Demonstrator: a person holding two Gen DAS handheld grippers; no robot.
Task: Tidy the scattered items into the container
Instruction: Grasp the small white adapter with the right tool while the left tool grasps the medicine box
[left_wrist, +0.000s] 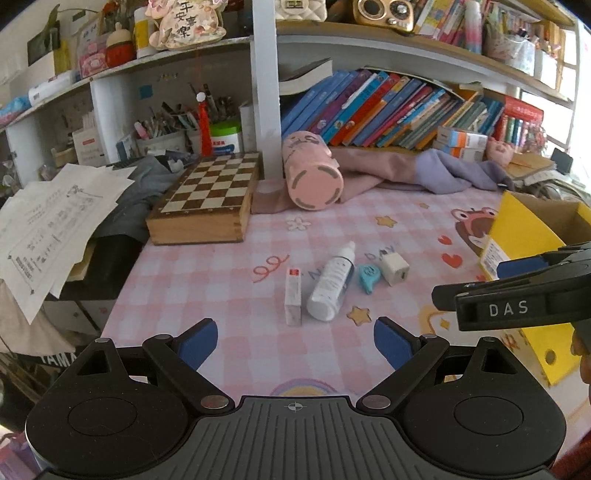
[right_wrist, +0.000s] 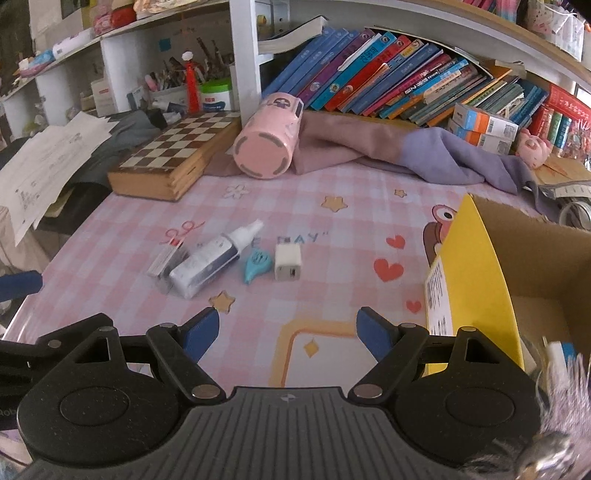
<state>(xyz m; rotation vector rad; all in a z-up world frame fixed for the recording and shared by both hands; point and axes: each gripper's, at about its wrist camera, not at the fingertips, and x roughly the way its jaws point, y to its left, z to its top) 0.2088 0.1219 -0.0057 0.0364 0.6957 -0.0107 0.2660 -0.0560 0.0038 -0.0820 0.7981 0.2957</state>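
Observation:
Four small items lie in a row on the pink checked mat: a slim white box (left_wrist: 293, 297) (right_wrist: 164, 260), a white spray bottle (left_wrist: 331, 286) (right_wrist: 212, 260), a teal gadget (left_wrist: 369, 277) (right_wrist: 255, 266) and a white charger cube (left_wrist: 394, 268) (right_wrist: 287, 263). A yellow cardboard box (left_wrist: 524, 236) (right_wrist: 480, 266) stands open at the right. My left gripper (left_wrist: 295, 343) is open, short of the slim box and the bottle, with nothing between its fingers. My right gripper (right_wrist: 288, 334) is open too, nearer than the charger cube and left of the box; it also shows from the side (left_wrist: 491, 291) in the left wrist view.
A wooden chessboard case (left_wrist: 210, 195) (right_wrist: 173, 158) and a pink cylindrical case (left_wrist: 312, 173) (right_wrist: 267, 136) lie at the back, with purple cloth (right_wrist: 424, 155) behind. Loose papers (left_wrist: 59, 221) overhang the left edge. Shelves of books (right_wrist: 388, 74) rise behind.

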